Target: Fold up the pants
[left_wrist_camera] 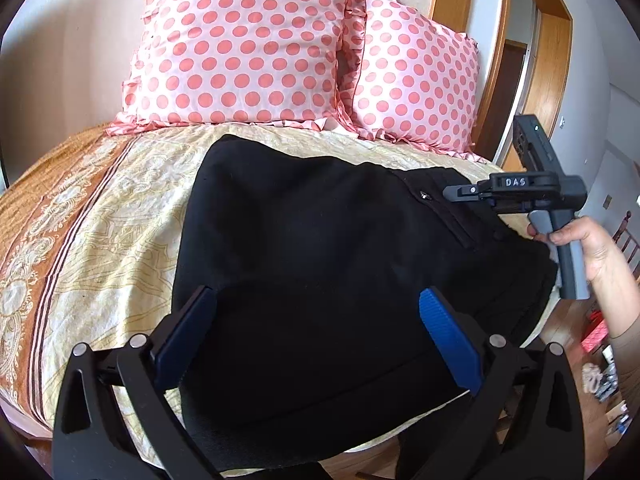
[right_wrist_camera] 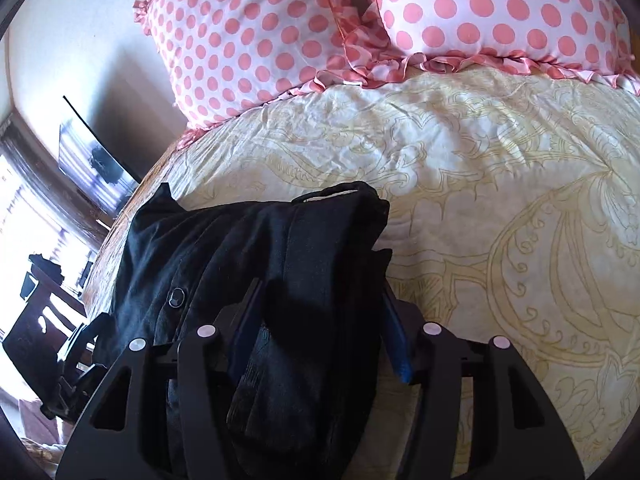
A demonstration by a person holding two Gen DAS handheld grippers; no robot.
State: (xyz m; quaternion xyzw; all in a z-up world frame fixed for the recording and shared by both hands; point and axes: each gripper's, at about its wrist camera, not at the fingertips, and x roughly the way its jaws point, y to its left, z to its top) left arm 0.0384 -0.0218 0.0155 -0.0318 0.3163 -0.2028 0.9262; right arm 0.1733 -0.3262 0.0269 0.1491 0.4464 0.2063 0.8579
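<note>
**Right claw at the waistband edge, left claw wide over the pants**

The bed cover [left_wrist_camera: 120,208], a cream and tan patterned quilt, carries two pink polka-dot ruffled pillows [left_wrist_camera: 240,48] at its head. The black fabric pants [left_wrist_camera: 320,248] lie on it as a folded, bunched slab, long axis running across the bed from one claw to the other.

The left gripper [left_wrist_camera: 316,328] hangs spread and empty above the near edge, blue pads [left_wrist_camera: 448,336] clear of the cloth.

The right gripper [right_wrist_camera: 320,320] is nearer its work: a thick fold of the pants sits between its half-closed jaws at the end bearing the small round button [right_wrist_camera: 176,297]. Whether the pads already pinch I cannot tell.

The right tool's body reads "DAS" [left_wrist_camera: 515,182].
</note>
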